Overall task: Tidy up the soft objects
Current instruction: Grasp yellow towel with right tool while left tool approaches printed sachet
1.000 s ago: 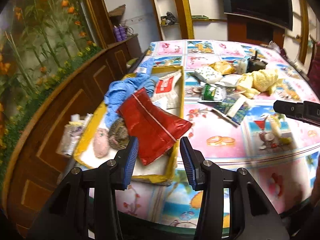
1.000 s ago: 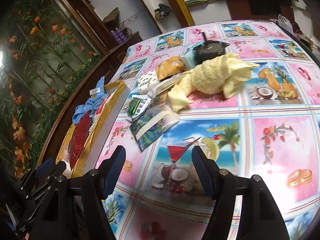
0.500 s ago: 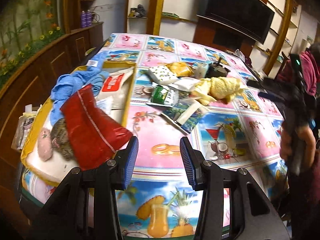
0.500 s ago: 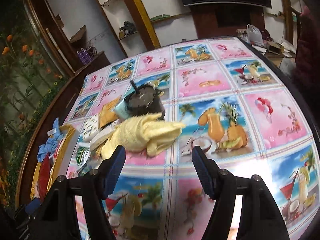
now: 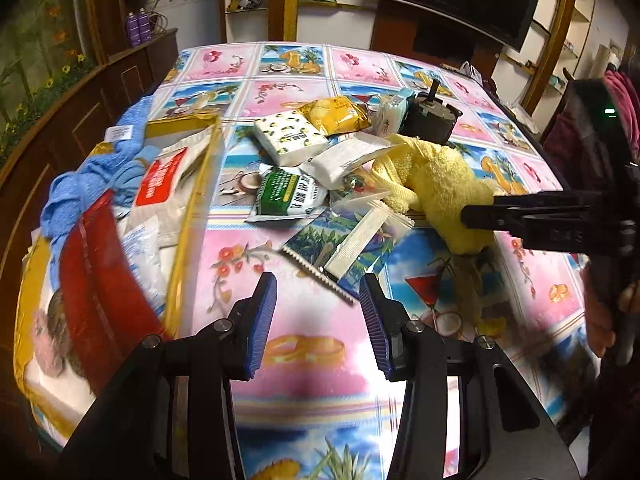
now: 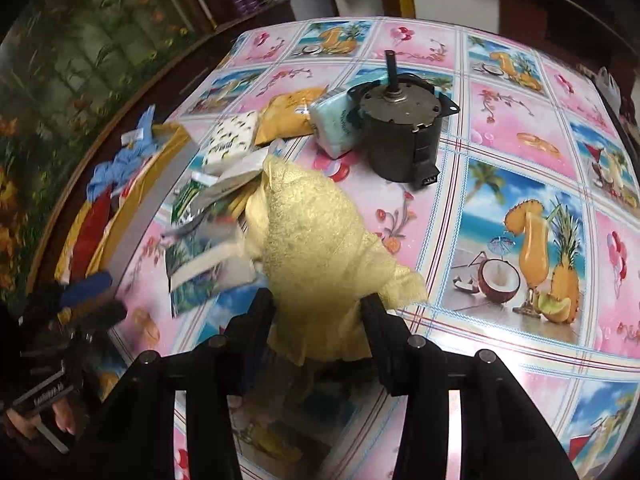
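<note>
My right hand-held gripper (image 6: 318,316) is closing on the crumpled pale-yellow terry towel (image 6: 316,240); the cloth fills the gap between the two black fingers and bulges out past them, so I judge the grip already has it at the near end. I take it by the end because the rest of it lies against the pile of packets, and a pull from here should drag it free without carrying them along. It still rests on the table (image 6: 520,184), with its far corner beside the dark grey metal motor with the upright shaft (image 6: 404,128), a hard thing I mean to leave where it stands.

My left hand-held gripper (image 5: 318,320) is unclenched and holds nothing: its blue-padded fingers stand apart above bare tablecloth, just short of the flat green-and-blue leaf-printed sachet (image 5: 348,244). I keep it there, I think, to be ready for that packet next.

The yellow-rimmed shallow tray (image 5: 192,216) sits at the table's left edge and already carries the crumpled blue cloth (image 5: 88,184) and the shiny red foil pouch (image 5: 100,280). That seems to be the collecting place, so the towel has the whole pile to cross.
</note>
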A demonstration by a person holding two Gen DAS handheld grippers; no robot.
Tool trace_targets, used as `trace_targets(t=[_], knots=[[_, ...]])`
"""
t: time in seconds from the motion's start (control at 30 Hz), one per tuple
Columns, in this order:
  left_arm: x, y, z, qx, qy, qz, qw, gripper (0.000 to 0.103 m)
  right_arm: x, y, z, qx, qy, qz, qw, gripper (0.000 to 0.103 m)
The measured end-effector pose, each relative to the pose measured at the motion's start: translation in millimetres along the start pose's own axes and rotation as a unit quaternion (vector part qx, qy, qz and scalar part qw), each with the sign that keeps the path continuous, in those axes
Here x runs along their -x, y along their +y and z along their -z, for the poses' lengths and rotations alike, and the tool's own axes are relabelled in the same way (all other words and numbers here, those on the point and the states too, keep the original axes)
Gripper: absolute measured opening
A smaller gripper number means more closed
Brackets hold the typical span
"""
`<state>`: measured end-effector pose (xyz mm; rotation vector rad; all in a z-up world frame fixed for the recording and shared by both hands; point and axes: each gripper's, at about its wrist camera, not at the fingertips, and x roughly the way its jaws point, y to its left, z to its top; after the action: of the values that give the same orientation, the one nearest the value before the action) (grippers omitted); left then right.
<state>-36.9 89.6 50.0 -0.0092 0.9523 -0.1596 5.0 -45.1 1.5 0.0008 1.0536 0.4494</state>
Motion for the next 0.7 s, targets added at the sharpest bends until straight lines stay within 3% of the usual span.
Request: trace_targets(t=[0.07, 0.1, 0.17, 0.33, 0.4, 0.43, 0.47, 0.53, 0.6, 0.63, 0.7], knots=[[-8.1, -3.0, -5.2, -0.012, 0.001, 0.0, 0.9999, 0.043, 8.8, 2.2, -0.6, 0.014, -0.037, 0.044, 0.998, 0.051], [-13.1, -5.0, -8.3, -0.021, 0.003, -0.002, 0.9998, 0.043, 10.7, 1.9, -2.8, 0.015, -0.053, 0.062, 0.997, 0.065], [-22.9, -8.3, -13.1, -0.037, 0.009, -0.006, 0.9993, 0.043, 9.2, -1.0, -9.8, 0.007, -0.075, 0.07, 0.995, 0.079], [-48.7, -18.0, -21.0, -0.08, 0.024, -0.018, 0.9964, 0.043, -15.9, -6.1, -27.5, -0.008, -0.081, 0.039, 0.996, 0.078], [-54.9, -23.7, -23.9, -0.096, 0.017, -0.008, 0.9952, 0.043, -28.3, -12.1, -27.8, -0.028, -0.068, 0.017, 0.997, 0.075], [-56.2, -27.4, -25.4, -0.106, 0.009, -0.009, 0.9943, 0.046, -34.5, -15.7, -26.2, -0.039, -0.052, -0.002, 0.998, 0.066], [-57.7, -31.6, -26.8, -0.116, 0.004, -0.014, 0.9932, 0.055, -36.8, -17.3, -25.2, -0.044, -0.042, -0.02, 0.998, 0.045], [-59.8, -40.6, -26.7, -0.13, -0.002, -0.015, 0.9914, 0.066, -32.0, -19.2, -22.8, -0.051, -0.045, -0.023, 0.997, 0.045], [-66.3, -51.8, -22.1, -0.147, 0.018, 0.014, 0.9889, 0.066, -25.3, -21.2, -21.2, -0.055, -0.051, -0.017, 0.997, 0.044], [-66.8, -59.9, -17.3, -0.164, 0.013, 0.001, 0.9863, 0.065, -22.0, -23.2, -20.0, -0.057, -0.054, -0.019, 0.997, 0.044], [-61.6, -70.3, -11.8, -0.178, 0.007, 0.011, 0.9839, 0.041, -19.0, -27.6, -18.3, -0.063, -0.054, -0.016, 0.996, 0.044]])
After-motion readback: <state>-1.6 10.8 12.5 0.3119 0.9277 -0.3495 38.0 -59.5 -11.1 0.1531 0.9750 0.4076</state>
